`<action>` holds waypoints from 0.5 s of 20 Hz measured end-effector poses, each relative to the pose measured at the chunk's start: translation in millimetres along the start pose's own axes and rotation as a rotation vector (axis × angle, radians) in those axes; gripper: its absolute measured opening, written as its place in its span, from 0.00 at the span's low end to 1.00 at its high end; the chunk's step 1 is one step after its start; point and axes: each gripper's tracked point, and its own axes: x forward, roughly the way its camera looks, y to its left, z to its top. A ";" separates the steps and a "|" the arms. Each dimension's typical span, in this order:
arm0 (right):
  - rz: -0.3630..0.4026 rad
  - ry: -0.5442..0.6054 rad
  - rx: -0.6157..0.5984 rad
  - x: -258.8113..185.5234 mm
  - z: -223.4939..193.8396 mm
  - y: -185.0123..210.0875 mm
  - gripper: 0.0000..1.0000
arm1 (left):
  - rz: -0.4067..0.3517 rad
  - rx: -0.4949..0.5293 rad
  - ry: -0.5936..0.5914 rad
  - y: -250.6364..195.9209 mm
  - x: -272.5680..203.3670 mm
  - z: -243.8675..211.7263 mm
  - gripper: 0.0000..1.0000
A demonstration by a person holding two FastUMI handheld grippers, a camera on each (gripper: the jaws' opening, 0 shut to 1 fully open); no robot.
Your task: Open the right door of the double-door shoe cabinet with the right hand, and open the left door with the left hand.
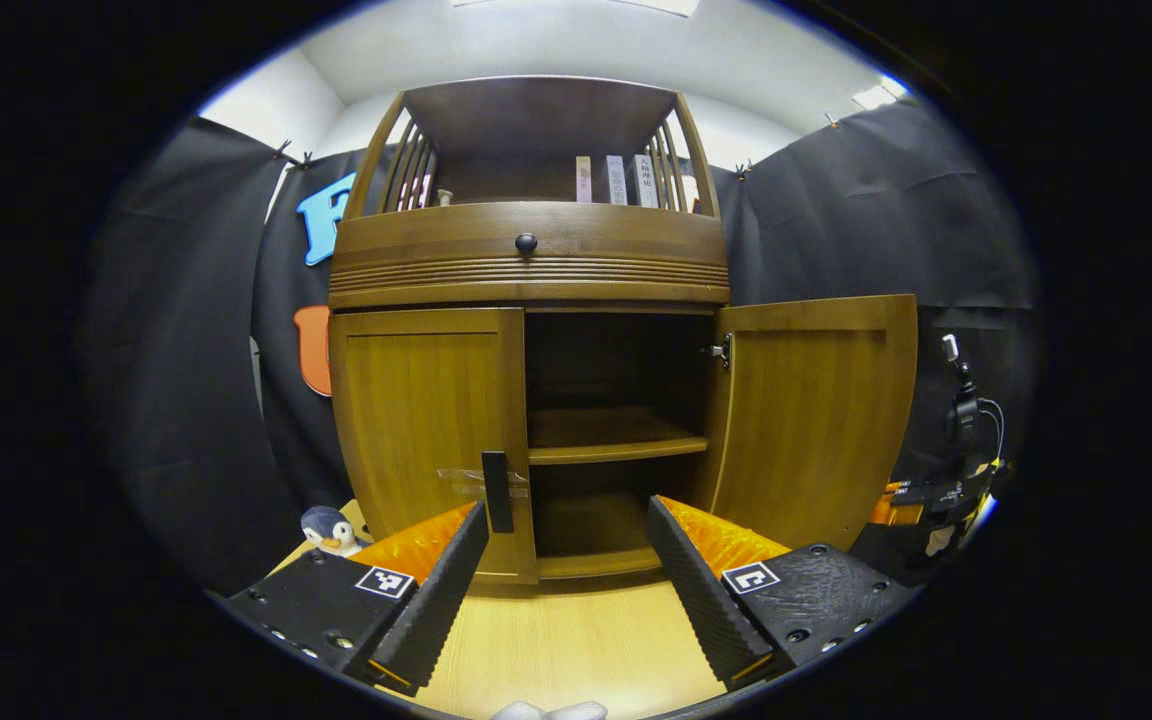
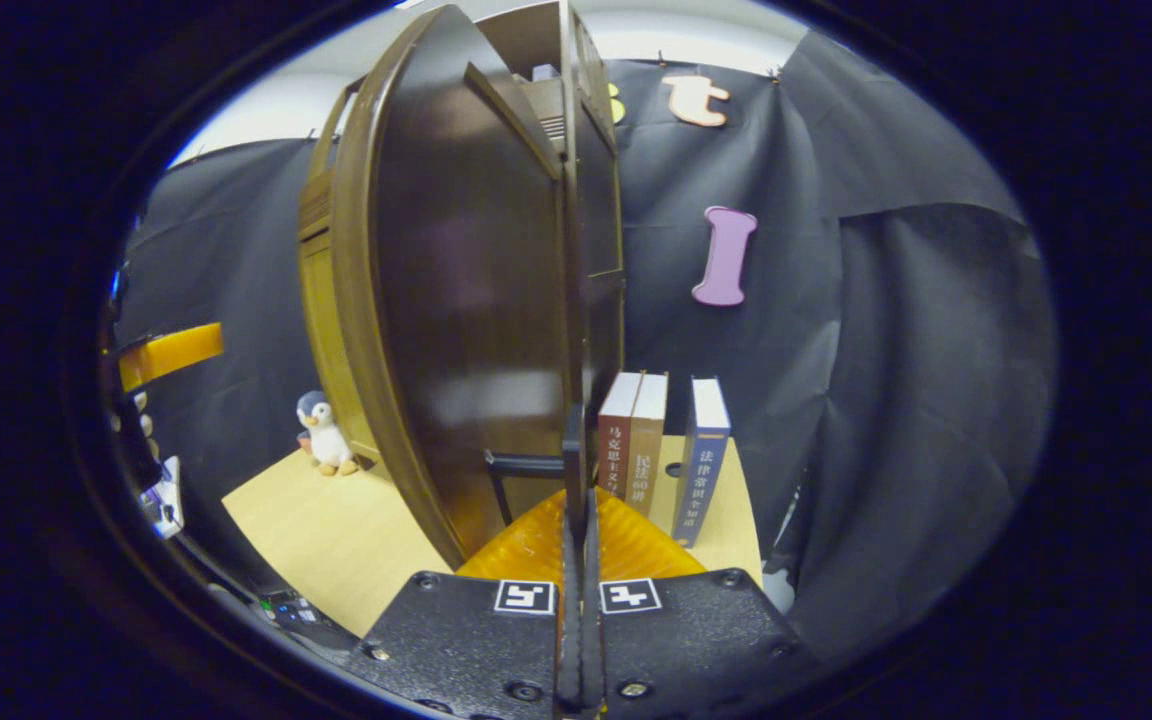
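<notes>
The left gripper (image 1: 566, 560) hangs with its fingers spread wide in front of the shoe cabinet (image 1: 526, 260), nothing between them, the dark handle (image 1: 496, 491) of the left door (image 1: 426, 420) standing just ahead of its left finger but not yet grasped. That door sits shut against the cabinet front. Beside it the right door (image 1: 816, 420) stands swung well out on its hinge, leaving the shelves (image 1: 616, 440) inside open to view.

In the right gripper view, the right gripper (image 2: 576, 530) has its fingers drawn close together on the thin edge of the right door (image 2: 476, 300), which rises straight up from between them; the jaws appear to be pinching the door at or beside its handle (image 2: 521, 463), though the exact contact is hard to make out. A few books (image 2: 661, 450) stand on the tabletop (image 2: 336, 530) beyond, and a small toy penguin (image 2: 321, 435) sits near the cabinet's corner.

By the look of it, half the job is done: the right door is open, the left door remains closed, and what is left is to close the left gripper on that handle and pull.
</notes>
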 end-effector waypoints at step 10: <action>-0.074 0.019 -0.069 -15.3 -9.0 -19.5 0.39 | 0.006 -0.006 0.006 10.0 6.6 2.8 0.96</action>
